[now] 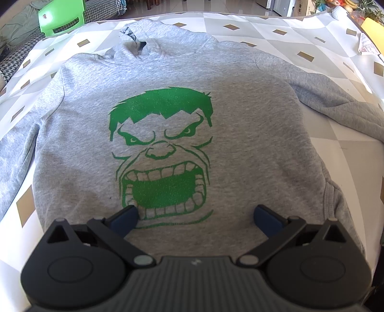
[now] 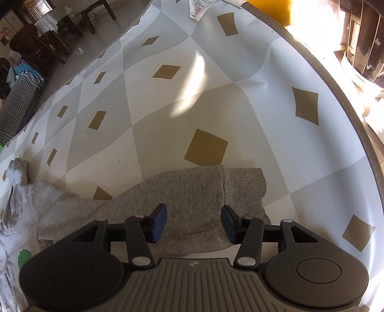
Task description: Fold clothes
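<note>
A grey hoodie [image 1: 240, 148] with a green angry-face print [image 1: 160, 153] lies flat, face up, on the patterned table cover, hood at the far end and both sleeves spread out. My left gripper [image 1: 195, 211] hovers open over the lower chest, its blue pads wide apart and nothing between them. In the right wrist view the hoodie's right sleeve [image 2: 182, 192] lies across the cover, ribbed cuff [image 2: 244, 187] to the right. My right gripper [image 2: 194, 219] stands open just above the sleeve near the cuff, its pads not pressing the cloth.
The table cover [image 2: 216, 100] has white, grey and tan diamonds; its rounded edge [image 2: 355, 115] runs down the right side. A paper slip [image 2: 199, 8] lies at the far end. A green chair [image 1: 62, 18] and a checked sofa stand beyond the table's left side.
</note>
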Demonstrator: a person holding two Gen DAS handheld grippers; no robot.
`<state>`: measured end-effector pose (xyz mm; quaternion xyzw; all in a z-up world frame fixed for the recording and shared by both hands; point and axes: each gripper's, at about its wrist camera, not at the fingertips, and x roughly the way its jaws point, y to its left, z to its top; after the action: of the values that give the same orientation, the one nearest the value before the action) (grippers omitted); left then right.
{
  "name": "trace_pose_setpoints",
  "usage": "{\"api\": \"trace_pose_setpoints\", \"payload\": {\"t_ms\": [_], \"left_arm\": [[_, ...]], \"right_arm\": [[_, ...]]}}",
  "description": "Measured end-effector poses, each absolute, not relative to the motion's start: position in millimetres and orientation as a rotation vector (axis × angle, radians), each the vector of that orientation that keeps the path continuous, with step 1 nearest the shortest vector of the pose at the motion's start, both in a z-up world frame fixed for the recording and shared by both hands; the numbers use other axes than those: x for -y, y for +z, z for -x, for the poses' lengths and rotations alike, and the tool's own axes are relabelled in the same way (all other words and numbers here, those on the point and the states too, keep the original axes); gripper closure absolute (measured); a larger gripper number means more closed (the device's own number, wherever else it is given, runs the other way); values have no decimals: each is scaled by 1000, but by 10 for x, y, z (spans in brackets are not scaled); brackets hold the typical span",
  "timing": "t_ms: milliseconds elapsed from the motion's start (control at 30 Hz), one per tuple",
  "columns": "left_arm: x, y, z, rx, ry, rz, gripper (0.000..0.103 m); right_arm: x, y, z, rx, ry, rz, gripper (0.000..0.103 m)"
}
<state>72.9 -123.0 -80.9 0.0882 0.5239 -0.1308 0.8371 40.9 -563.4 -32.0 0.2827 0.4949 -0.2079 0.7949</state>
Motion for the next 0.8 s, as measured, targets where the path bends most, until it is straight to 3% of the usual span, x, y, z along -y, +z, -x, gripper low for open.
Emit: {"api": "trace_pose_setpoints", "payload": {"t_ms": [233, 300, 433, 467, 633, 800], "left_arm": [[1248, -814, -718, -1102, -271, -182, 0], [1252, -814, -719, -1101, -270, -181, 0], [1259, -814, -727, -1102, -268, -180, 0], [1260, -813, -729, -1102, -268, -179, 0], [1263, -811, -737, -1102, -268, -179, 0], [1265, -810, -741, -1100, -271, -180, 0]], "right_arm": [[5616, -485, -502, -1063, -471, -642, 54], [5569, -492, -528, -1048, -473, -620, 60], [5463, -423, -617, -1016, -469, -524, 93], [5443, -411, -635, -1011, -470, -505, 96], [5382, -249, -688, -923, -461, -468, 98], [5415, 277, -532, -646, -409, -491, 98]]}}
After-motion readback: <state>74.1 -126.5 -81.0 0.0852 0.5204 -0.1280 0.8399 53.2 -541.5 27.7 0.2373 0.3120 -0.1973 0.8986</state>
